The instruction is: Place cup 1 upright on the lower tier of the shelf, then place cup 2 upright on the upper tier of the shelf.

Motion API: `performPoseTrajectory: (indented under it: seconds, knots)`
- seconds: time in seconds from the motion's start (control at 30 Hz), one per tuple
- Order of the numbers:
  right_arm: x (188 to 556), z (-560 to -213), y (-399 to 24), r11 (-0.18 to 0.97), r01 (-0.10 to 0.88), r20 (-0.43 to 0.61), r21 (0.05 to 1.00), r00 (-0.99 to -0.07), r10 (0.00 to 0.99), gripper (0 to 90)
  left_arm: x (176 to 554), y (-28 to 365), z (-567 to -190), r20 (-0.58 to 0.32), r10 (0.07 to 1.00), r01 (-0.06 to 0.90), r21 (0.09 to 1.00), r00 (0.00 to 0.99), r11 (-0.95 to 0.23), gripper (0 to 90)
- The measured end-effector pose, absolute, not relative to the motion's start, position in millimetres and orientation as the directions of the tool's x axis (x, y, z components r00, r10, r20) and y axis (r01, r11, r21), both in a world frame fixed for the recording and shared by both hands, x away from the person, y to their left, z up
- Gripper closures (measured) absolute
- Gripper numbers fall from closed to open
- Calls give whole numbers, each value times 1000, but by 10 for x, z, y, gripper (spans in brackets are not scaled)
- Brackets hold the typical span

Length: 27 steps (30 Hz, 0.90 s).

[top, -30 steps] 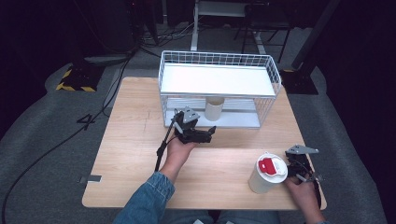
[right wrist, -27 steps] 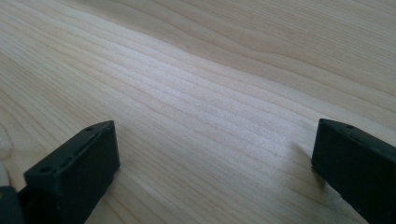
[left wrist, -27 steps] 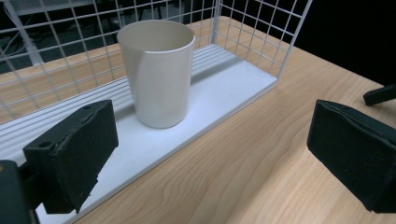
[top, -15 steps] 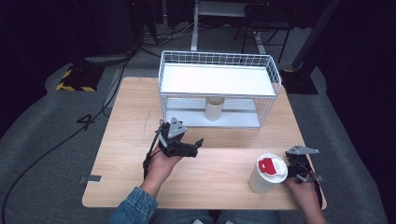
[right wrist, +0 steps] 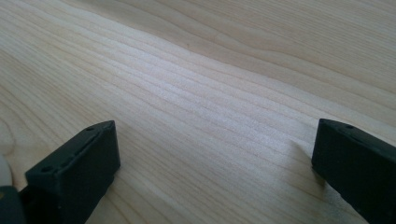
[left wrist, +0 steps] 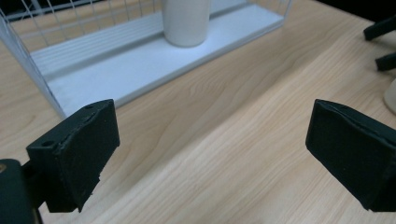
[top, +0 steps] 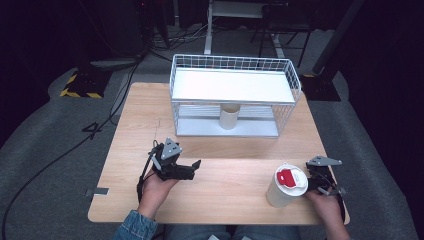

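The left gripper is sitting wide and empty (lower left); the right gripper is wide too. It is sitting just beside the lidded cup, so a bump could be tipping it

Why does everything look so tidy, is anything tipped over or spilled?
Nothing stands out. The lidded cup stands upright near the right gripper, the plain cup stands upright inside the wire rack, and the table looks dry.

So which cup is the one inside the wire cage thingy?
Find the white wire basket shelf at the far side of the wooden table. On its lower tier stands a small plain cup. Unlike the bigger cup near the right gripper, it has no red-marked lid.
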State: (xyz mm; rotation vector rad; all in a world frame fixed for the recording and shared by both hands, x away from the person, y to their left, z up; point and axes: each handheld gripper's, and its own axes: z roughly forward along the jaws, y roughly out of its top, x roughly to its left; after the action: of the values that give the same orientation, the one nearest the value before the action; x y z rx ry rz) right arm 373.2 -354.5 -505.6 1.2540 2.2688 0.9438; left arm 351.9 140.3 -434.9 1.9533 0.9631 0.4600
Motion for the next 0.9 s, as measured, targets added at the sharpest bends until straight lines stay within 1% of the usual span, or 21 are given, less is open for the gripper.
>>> performPoseTrajectory:
  seconds: [0.1,0.13,0.3,0.37,0.4,0.57,0.9]
  knots:
    - [3713,-5057,-3549,375,593,-7,712,-528,849,10,3505,1445,-4387,-55,772,466,823,634,-324,33]
    - [3709,-5055,-3556,371,594,0,714,-530,848,12,3492,1474,-4424,-71,776,486,814,626,-318,34]
    - [3705,-5055,-3558,369,594,0,715,-527,850,18,3459,1551,-4474,-75,785,504,803,615,-318,34]
    - [3699,-5053,-3566,372,589,-4,718,-531,848,32,3437,1583,-4497,-67,792,511,796,606,-324,34]
    - [3690,-5052,-3573,370,585,-2,722,-533,846,45,3415,1619,-4524,-46,798,514,787,601,-342,33]
    - [3681,-5050,-3585,369,585,0,722,-534,846,56,3379,1690,-4618,-24,805,531,763,593,-368,33]
    - [3662,-5045,-3625,364,581,8,728,-539,843,68,3368,1809,-4829,-18,816,596,692,577,-407,34]
